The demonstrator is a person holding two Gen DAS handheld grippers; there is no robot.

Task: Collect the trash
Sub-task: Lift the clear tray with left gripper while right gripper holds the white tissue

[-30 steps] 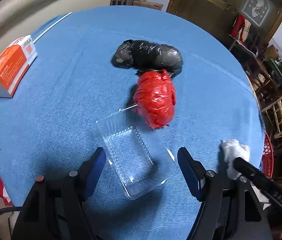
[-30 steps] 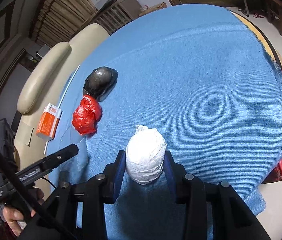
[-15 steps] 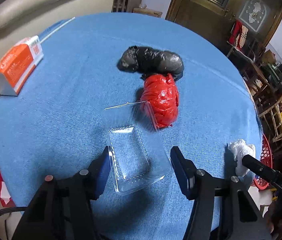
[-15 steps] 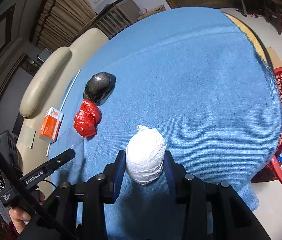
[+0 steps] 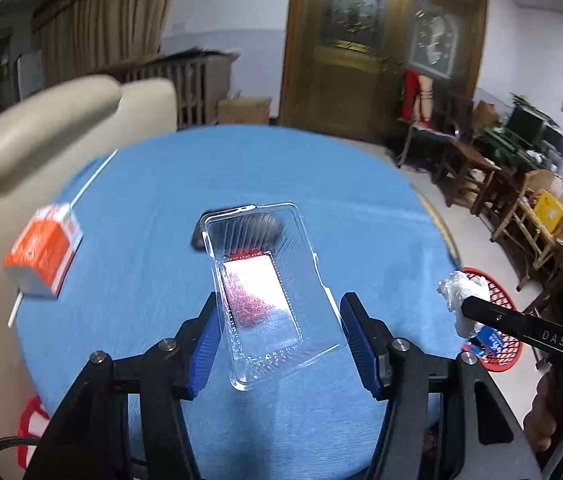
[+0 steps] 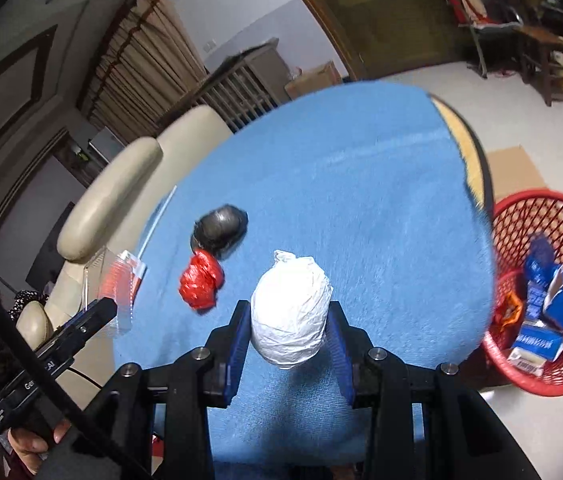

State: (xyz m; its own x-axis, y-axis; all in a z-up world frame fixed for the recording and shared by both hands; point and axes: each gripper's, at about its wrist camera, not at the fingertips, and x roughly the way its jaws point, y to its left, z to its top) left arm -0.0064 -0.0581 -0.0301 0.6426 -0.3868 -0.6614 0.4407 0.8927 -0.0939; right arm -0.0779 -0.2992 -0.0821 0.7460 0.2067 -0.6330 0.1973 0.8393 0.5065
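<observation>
Trash rides in both tongs, and the coming move turns on the red mesh basket [image 6: 543,292], which sits on the floor at the right edge of the right wrist frame, past the blue-clothed table's [image 6: 361,184] rim. Starting at the left, the left gripper [image 5: 277,334] clamps a clear plastic clamshell tray [image 5: 267,292] across its width, the tray's long axis running up the frame away from the jaws and raised off the cloth. Farther right, the right gripper [image 6: 288,338] squeezes a white wadded plastic bag [image 6: 290,312] between its blue pads. Both tools point downward over the table. The right hand looks nearer the basket. A red bag [image 6: 201,284] and black bag [image 6: 220,229] lie touching on the cloth, uncollected.
</observation>
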